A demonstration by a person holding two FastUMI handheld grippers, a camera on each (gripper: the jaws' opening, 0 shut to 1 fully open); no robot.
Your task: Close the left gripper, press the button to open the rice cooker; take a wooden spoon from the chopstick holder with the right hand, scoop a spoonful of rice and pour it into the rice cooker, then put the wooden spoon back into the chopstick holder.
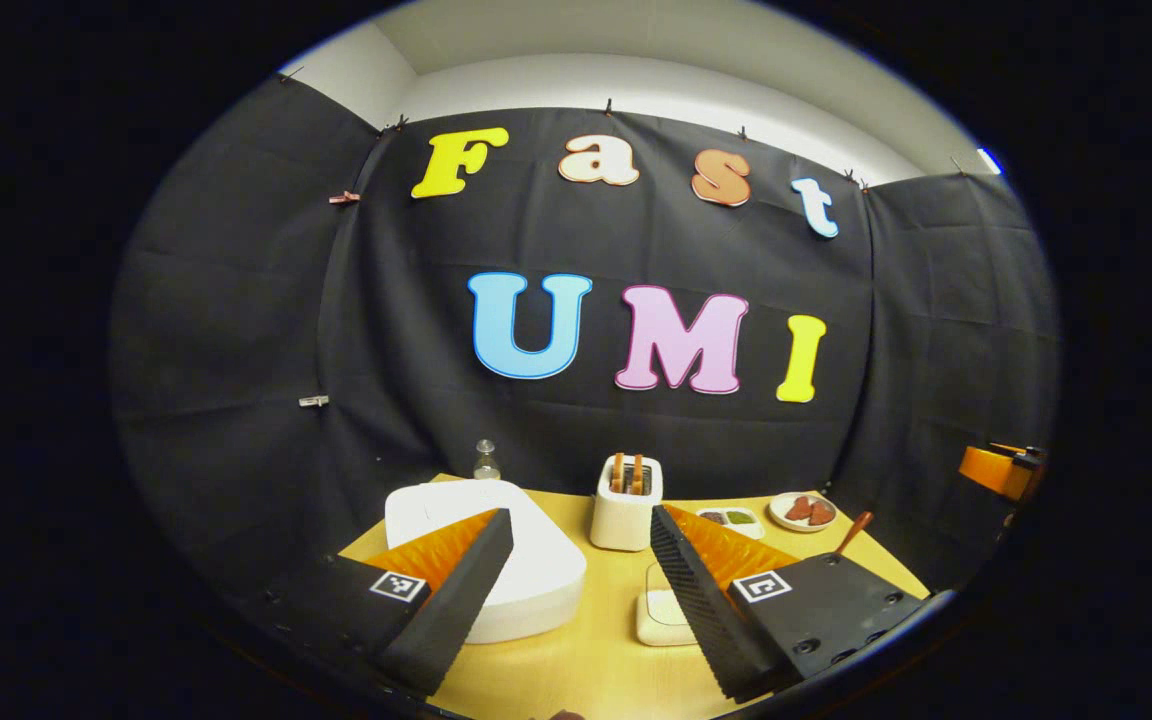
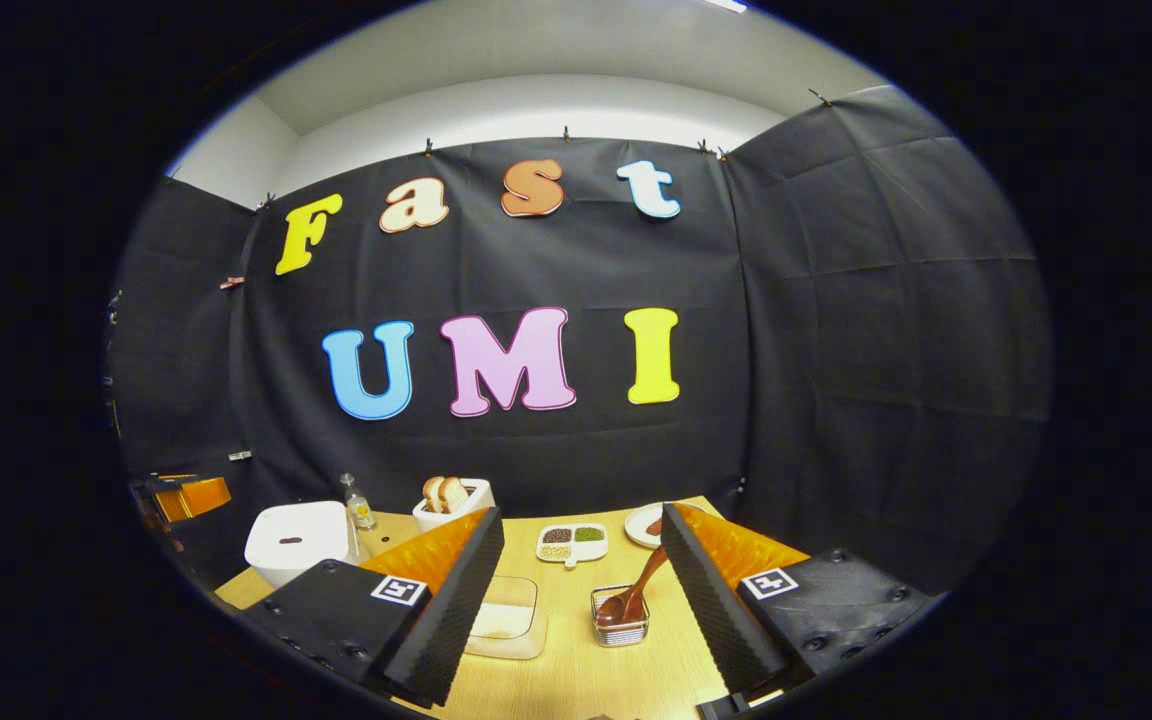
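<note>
The white rice cooker (image 1: 496, 585) sits lid down at the table's left, partly behind my left gripper's left finger. My left gripper (image 1: 581, 515) is open and holds nothing, hovering short of the cooker. A shallow clear box of rice (image 1: 658, 612) lies between its fingers. In the right gripper view the wooden spoon (image 2: 638, 588) leans in a small wire chopstick holder (image 2: 621, 622), just ahead of my open, empty right gripper (image 2: 582, 515). The rice box (image 2: 508, 615) is left of the holder, and the rice cooker (image 2: 298, 540) stands at far left.
A white toaster (image 1: 624, 510) with bread stands mid-table. Behind it are a divided dish of grains (image 2: 571, 543), a small plate (image 1: 803, 510) and a glass bottle (image 2: 358, 503). The table (image 1: 576, 660) ends at the black cloth wall.
</note>
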